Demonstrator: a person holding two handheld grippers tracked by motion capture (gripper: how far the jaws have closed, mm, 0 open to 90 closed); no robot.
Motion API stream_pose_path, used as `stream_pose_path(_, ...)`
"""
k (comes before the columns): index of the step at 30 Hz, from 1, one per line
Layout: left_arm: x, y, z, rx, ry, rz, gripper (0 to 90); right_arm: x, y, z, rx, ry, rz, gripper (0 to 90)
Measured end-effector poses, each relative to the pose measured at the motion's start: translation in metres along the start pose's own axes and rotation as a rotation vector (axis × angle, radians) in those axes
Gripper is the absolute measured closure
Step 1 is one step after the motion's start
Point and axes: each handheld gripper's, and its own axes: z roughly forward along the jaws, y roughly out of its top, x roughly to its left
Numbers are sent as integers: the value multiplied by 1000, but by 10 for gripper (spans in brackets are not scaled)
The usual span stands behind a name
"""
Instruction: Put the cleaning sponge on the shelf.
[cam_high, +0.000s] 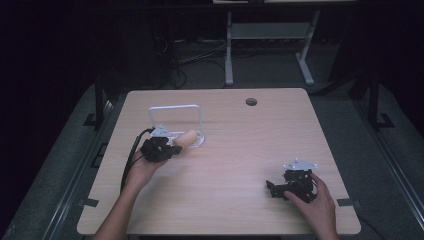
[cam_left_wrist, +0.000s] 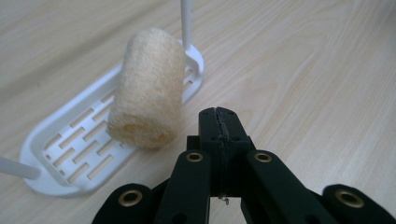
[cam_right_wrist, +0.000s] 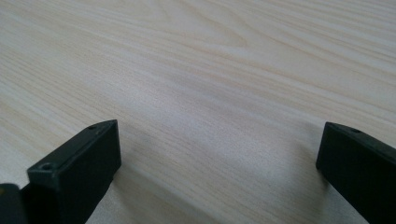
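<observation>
The high view is dim and grainy: only the pale wood-grain tabletop catches light from above, while the floor and far background sink into near black. Both gripper views are brighter and evenly lit, with soft, faint shadows on the wood. In the right gripper view the near black jaws are blurred.

— What sort of room am I working in?
— A lab, by my feed: a bare wooden table with a cable hole, loose cables on grey floor, a white desk frame beyond, dark surroundings.
</observation>
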Motion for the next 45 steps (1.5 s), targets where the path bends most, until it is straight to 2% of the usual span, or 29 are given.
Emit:
stream_pose_path(6,-2,-3,16,25,-18,1,898,0,0,0,0,0,0,0)
stream_pose_path(11,-6,-4,33,64,3,26,898,0,0,0,0,0,0,0)
stream_pose_path(15,-4,-6,41,77,16,20,898,0,0,0,0,0,0,0)
stream_pose_path(18,-1,-7,41,83,25,15,898,0,0,0,0,0,0,0)
stream_pose_path(22,5,-10,40,76,58,3,898,0,0,0,0,0,0,0)
stream_pose_path(26,11,-13,38,64,79,-22,898,0,0,0,0,0,0,0)
stream_pose_path(29,15,-14,35,46,92,-39,898,0,0,0,0,0,0,0)
stream_pose_path(45,34,-21,27,31,153,-91,899,0,0,0,0,0,0,0)
